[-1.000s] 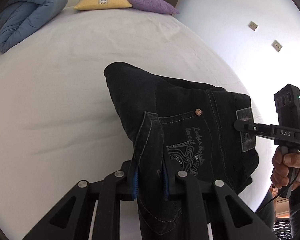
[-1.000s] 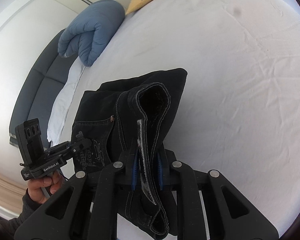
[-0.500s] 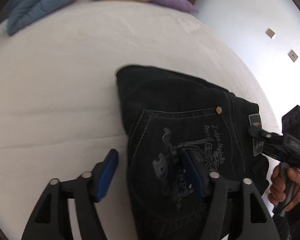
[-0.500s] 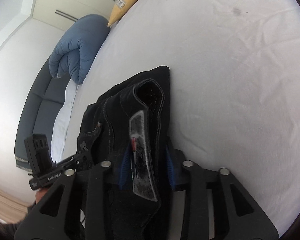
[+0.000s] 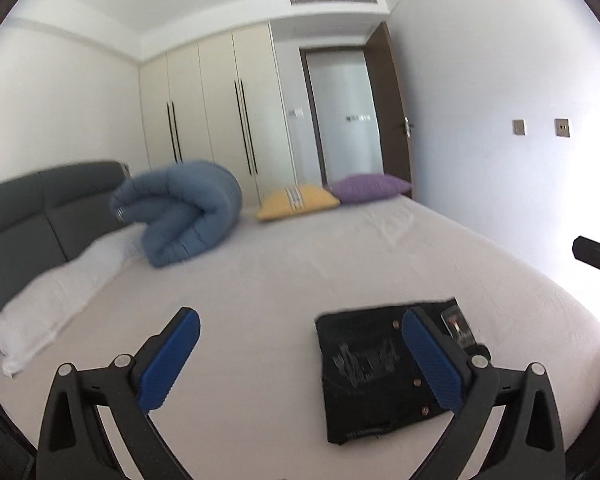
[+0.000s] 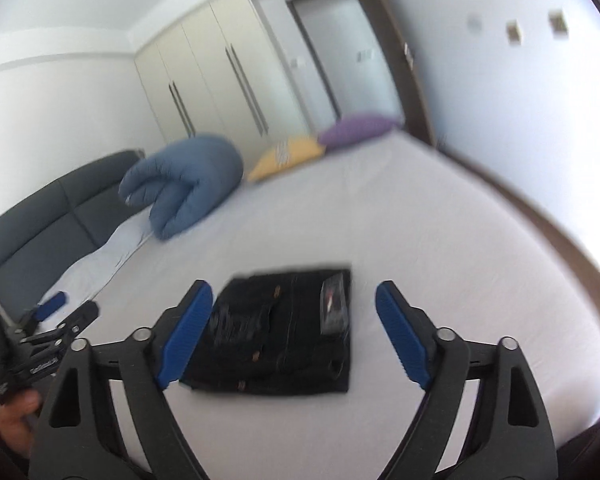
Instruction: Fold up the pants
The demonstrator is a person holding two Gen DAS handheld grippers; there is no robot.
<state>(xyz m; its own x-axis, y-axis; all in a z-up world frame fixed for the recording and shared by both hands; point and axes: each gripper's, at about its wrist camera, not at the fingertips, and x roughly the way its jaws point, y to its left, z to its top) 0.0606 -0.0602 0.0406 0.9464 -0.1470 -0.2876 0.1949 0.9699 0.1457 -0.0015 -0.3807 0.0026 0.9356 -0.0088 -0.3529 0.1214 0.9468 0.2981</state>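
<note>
The black pants [image 5: 374, 368] lie folded into a flat rectangle on the white bed [image 5: 284, 280], back pocket stitching and waist label facing up. They also show in the right wrist view [image 6: 284, 332]. My left gripper [image 5: 300, 344] is open and empty, raised above the bed, with the pants under its right finger. My right gripper [image 6: 294, 320] is open and empty, held above the pants, which sit between its fingers in the view. The left gripper's body [image 6: 40, 344] shows at the right wrist view's left edge.
A rolled blue duvet [image 5: 184, 216], a yellow pillow [image 5: 298, 202] and a purple pillow [image 5: 370, 186] lie at the bed's far end. A white pillow [image 5: 56, 296] lies along the grey headboard [image 5: 40, 208]. Wardrobe and door stand behind.
Both grippers opened, let go of the pants and lifted back from them. The pants now lie flat and folded on the bed.
</note>
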